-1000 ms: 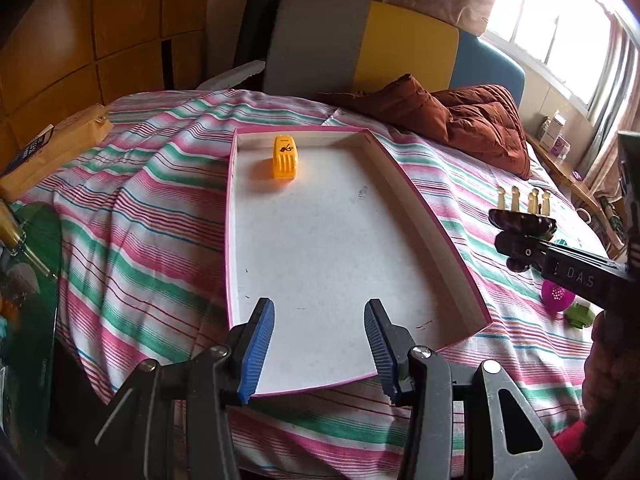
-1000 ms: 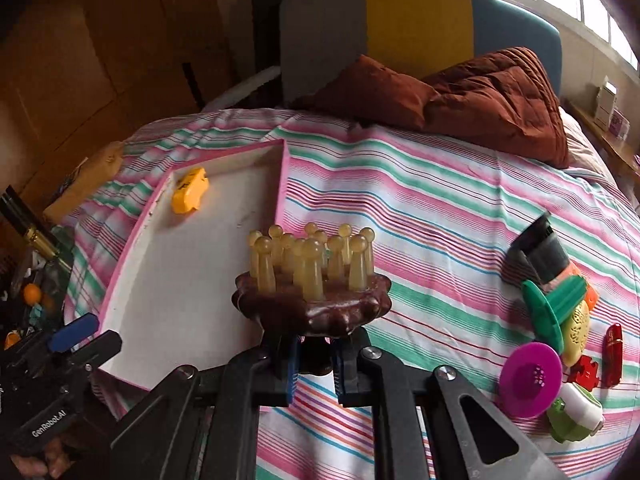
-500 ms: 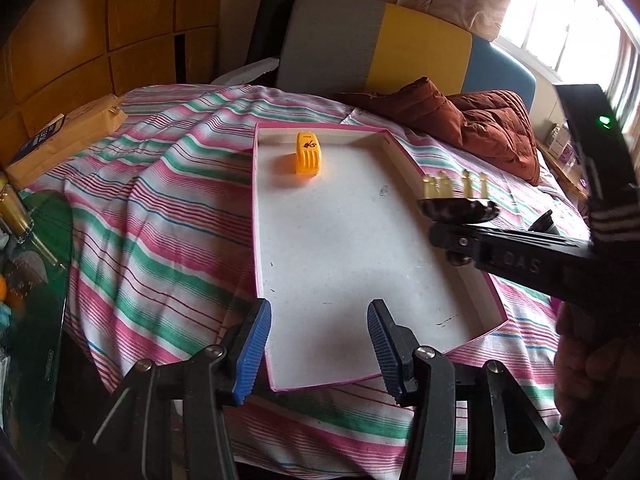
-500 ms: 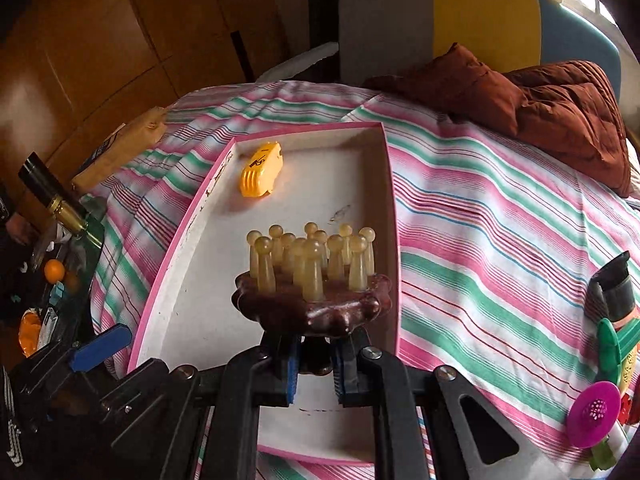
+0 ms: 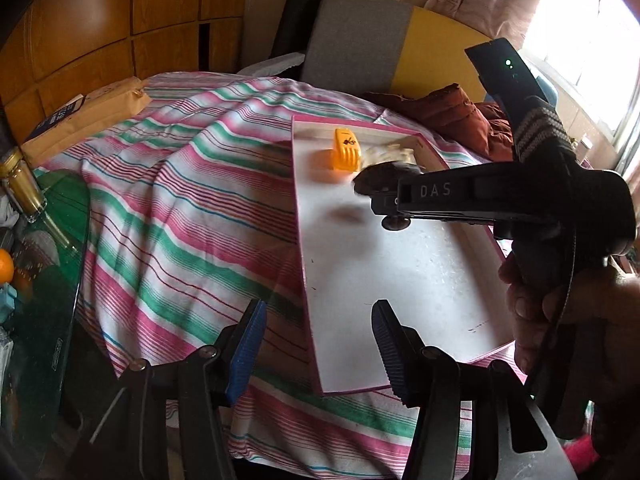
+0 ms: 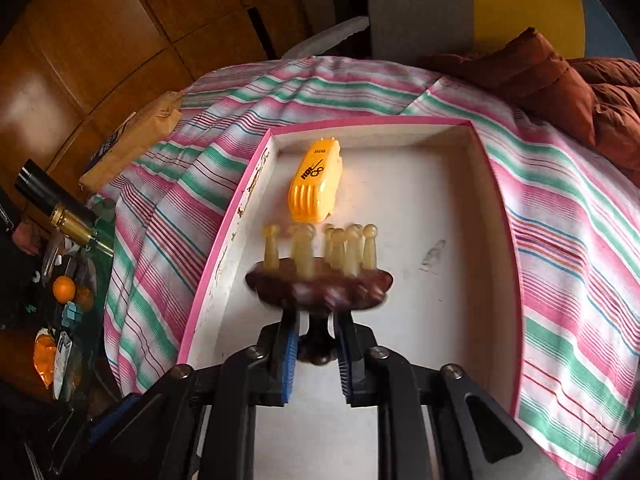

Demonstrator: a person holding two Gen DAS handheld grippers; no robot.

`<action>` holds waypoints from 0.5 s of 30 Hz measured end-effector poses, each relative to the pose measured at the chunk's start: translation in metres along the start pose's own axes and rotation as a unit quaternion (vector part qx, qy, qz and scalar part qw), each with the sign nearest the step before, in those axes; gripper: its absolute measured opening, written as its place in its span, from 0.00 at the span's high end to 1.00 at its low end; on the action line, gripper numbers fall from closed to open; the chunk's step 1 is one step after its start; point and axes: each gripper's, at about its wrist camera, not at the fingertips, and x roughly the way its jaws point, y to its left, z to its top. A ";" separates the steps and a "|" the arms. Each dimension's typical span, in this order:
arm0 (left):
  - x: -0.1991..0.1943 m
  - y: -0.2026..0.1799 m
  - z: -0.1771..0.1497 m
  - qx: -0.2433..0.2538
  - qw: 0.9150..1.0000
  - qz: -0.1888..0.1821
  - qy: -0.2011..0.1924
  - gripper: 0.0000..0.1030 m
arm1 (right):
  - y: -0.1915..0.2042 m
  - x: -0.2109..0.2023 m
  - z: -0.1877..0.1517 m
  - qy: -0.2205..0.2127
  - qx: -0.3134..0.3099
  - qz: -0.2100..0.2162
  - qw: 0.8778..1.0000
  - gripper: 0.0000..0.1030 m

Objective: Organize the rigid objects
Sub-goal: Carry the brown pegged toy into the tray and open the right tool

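Note:
A white tray with a pink rim (image 5: 400, 280) (image 6: 440, 300) lies on the striped bedcover. A yellow plastic clipper toy (image 5: 346, 155) (image 6: 316, 180) rests at its far end. My right gripper (image 6: 317, 354) hangs over the tray, just short of the toy. Its jaws are opening, and the knob of a dark brown wooden massager with pale pegs (image 6: 320, 280) (image 5: 380, 176) stands between them, blurred, with a sliver of gap at the right pad. My left gripper (image 5: 318, 344) hovers over the tray's near left corner. Its jaws are opening too, with nothing between them.
A rust-brown jacket (image 6: 560, 92) lies at the back right of the bed and a padded envelope (image 5: 88, 116) at the back left. A glass side table (image 5: 48, 300) to the left holds a bottle (image 6: 60, 208) and oranges (image 6: 64, 288). A person's hand (image 5: 560, 304) grips the right tool.
The right gripper carried the massager leftward from above the bedcover to above the tray, close to the yellow toy, and its jaws have parted a little. The left gripper's jaws have widened slightly.

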 end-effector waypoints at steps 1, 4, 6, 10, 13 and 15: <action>0.000 0.001 0.000 -0.001 1.000 0.001 0.000 0.46 | 0.001 0.002 0.001 0.000 -0.001 0.002 1.000 0.80; 0.002 0.003 0.000 -0.004 1.000 0.004 0.002 0.46 | 0.004 0.002 0.002 -0.001 -0.006 0.011 1.000 0.76; 0.001 0.003 0.000 -0.004 1.000 0.004 -0.001 0.46 | 0.006 -0.002 0.000 -0.006 -0.011 0.010 1.000 0.75; -0.002 0.002 0.001 -0.001 1.000 0.003 -0.004 0.46 | 0.007 -0.017 -0.006 -0.019 -0.017 0.012 1.000 0.71; -0.005 -0.001 0.002 0.003 1.000 0.003 -0.008 0.44 | 0.007 -0.030 -0.013 -0.031 -0.023 0.009 0.999 0.67; -0.007 -0.003 0.001 0.007 1.000 0.002 -0.011 0.43 | 0.006 -0.039 -0.018 -0.040 -0.025 0.003 0.999 0.66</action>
